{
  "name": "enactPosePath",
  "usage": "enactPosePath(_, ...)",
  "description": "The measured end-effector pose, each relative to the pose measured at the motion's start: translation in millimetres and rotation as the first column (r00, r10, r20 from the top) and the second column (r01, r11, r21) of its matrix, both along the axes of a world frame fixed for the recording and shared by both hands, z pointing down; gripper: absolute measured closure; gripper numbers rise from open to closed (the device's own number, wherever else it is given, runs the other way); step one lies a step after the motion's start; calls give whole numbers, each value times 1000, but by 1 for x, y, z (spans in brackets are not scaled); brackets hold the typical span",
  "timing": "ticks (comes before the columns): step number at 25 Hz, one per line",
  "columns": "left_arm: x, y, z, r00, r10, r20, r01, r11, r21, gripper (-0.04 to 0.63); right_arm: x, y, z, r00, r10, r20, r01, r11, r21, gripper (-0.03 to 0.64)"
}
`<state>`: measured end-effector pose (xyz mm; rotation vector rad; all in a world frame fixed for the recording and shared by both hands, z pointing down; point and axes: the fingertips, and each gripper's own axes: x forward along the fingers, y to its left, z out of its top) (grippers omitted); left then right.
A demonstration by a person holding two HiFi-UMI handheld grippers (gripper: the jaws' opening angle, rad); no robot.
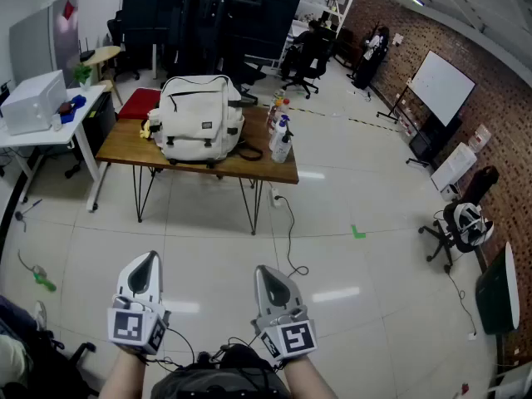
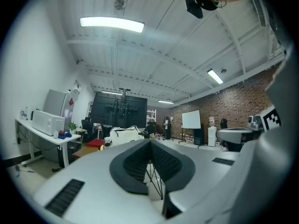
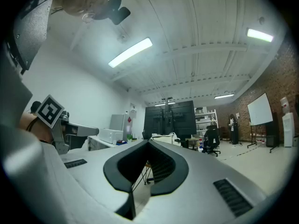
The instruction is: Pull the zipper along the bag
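Note:
A white backpack [image 1: 198, 119] stands upright on a wooden table [image 1: 125, 150] far ahead across the floor; its zipper is too small to make out. Both grippers are held low and near me, well short of the table. My left gripper [image 1: 146, 260] is shut with nothing between its jaws, and my right gripper [image 1: 268, 273] beside it is shut and empty too. In the left gripper view the jaws [image 2: 150, 141] meet at the tip, with the backpack [image 2: 124, 133] small beyond them. The right gripper view shows its jaws [image 3: 149, 143] closed, and the backpack [image 3: 163, 136] just above the tip.
Several spray bottles [image 1: 280, 131] stand at the table's right end and a red object [image 1: 140, 102] lies at its back left. A white desk with a box [image 1: 33, 102] is at the left. A cable [image 1: 289, 223] runs over the tiled floor. Office chairs [image 1: 306, 56] and a whiteboard [image 1: 440, 86] stand further off.

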<state>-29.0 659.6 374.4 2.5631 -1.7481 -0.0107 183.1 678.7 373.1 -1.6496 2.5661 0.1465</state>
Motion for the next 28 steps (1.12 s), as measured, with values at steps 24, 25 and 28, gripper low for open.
enactPosePath(24, -29, -172, 13, 998, -59, 26, 58, 998, 33, 561, -20, -193, 22, 999, 15, 44, -16, 1000, 21, 611)
enactPosePath(25, -26, -185, 13, 998, -62, 26, 61, 998, 20, 561, -16, -206, 24, 999, 16, 50, -16, 1000, 14, 611)
enactPosePath(28, -20, -228, 12, 998, -60, 37, 59, 998, 16, 561, -7, -247, 27, 998, 17, 64, -17, 1000, 6, 611)
